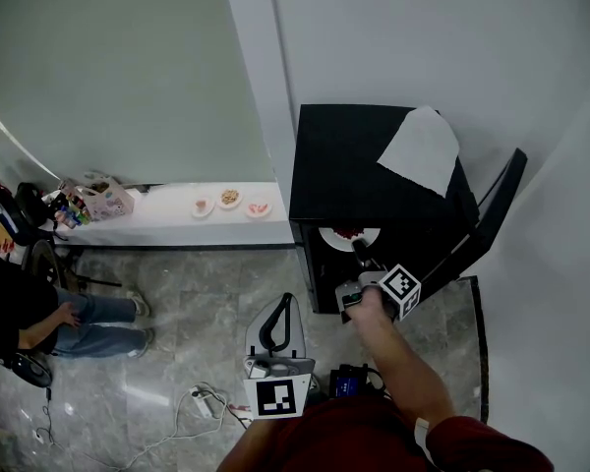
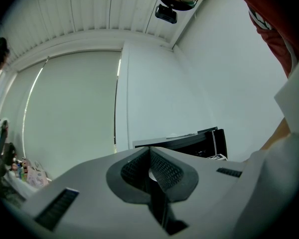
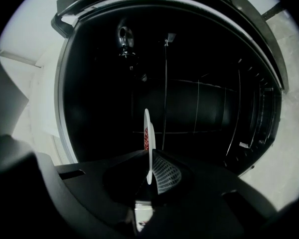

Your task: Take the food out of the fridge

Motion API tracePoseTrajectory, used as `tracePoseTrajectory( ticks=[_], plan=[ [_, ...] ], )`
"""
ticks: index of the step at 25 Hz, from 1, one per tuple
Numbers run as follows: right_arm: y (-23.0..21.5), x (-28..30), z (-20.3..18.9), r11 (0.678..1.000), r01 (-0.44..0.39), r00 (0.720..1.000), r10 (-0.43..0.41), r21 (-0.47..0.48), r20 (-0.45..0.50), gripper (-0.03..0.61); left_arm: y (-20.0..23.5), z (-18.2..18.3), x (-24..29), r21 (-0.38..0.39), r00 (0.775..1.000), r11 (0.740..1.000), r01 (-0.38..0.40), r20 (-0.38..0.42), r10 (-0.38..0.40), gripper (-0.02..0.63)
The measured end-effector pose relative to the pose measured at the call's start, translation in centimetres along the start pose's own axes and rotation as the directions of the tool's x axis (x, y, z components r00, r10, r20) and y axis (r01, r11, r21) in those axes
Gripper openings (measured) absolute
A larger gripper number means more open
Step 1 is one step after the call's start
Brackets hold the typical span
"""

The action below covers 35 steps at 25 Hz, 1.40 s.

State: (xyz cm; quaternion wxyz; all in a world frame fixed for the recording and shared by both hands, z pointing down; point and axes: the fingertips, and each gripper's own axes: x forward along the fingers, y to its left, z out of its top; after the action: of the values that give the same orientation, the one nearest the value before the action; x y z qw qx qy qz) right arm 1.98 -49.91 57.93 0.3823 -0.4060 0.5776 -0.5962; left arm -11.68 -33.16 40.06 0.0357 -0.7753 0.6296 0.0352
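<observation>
A black mini fridge point(image 1: 364, 165) stands against the wall with its door point(image 1: 494, 209) swung open to the right. A white plate of red food point(image 1: 349, 236) sits at the fridge opening, and my right gripper point(image 1: 362, 256) is shut on its near rim. In the right gripper view the plate point(image 3: 147, 133) stands edge-on between the jaws of the right gripper point(image 3: 150, 171), with the dark fridge interior point(image 3: 199, 98) behind. My left gripper point(image 1: 275, 327) hangs low near my body, shut and empty. In the left gripper view the left gripper point(image 2: 150, 166) points up at the wall, past the fridge point(image 2: 189, 142).
A white sheet of paper point(image 1: 420, 150) lies on the fridge top. A low white ledge point(image 1: 157, 226) to the left carries three small plates point(image 1: 229, 200) and a bag. A seated person point(image 1: 39, 313) is at far left. A power strip and cable point(image 1: 202, 401) lie on the floor.
</observation>
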Motion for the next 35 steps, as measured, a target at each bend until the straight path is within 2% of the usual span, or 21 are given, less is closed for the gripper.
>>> tracePoseTrajectory(
  ticks=[11, 26, 30, 35],
  plan=[
    [1.2, -5.0, -1.5, 0.999, 0.044, 0.999, -0.044, 0.016, -0.021, 0.034, 0.0, -0.4, 0.2, 0.001, 1.0, 1.0, -0.003, 0.005, 0.003, 0.015],
    [0.4, -14.3, -3.3, 0.991, 0.122, 0.99, -0.118, 0.05, -0.076, 0.034, 0.0, -1.2, 0.5, -0.001, 1.0, 1.0, -0.006, 0.005, 0.006, 0.015],
    [0.5, -15.2, -3.7, 0.99, 0.131, 0.988, -0.126, 0.056, -0.09, 0.034, -0.2, -1.3, 0.5, 0.003, 1.0, 1.0, -0.002, -0.001, 0.002, 0.015],
    [2.7, -15.3, -4.0, 0.991, 0.117, 0.988, -0.109, 0.071, -0.108, 0.034, 0.0, -1.3, 0.5, 0.008, 1.0, 1.0, 0.0, -0.001, 0.0, 0.015]
  ],
)
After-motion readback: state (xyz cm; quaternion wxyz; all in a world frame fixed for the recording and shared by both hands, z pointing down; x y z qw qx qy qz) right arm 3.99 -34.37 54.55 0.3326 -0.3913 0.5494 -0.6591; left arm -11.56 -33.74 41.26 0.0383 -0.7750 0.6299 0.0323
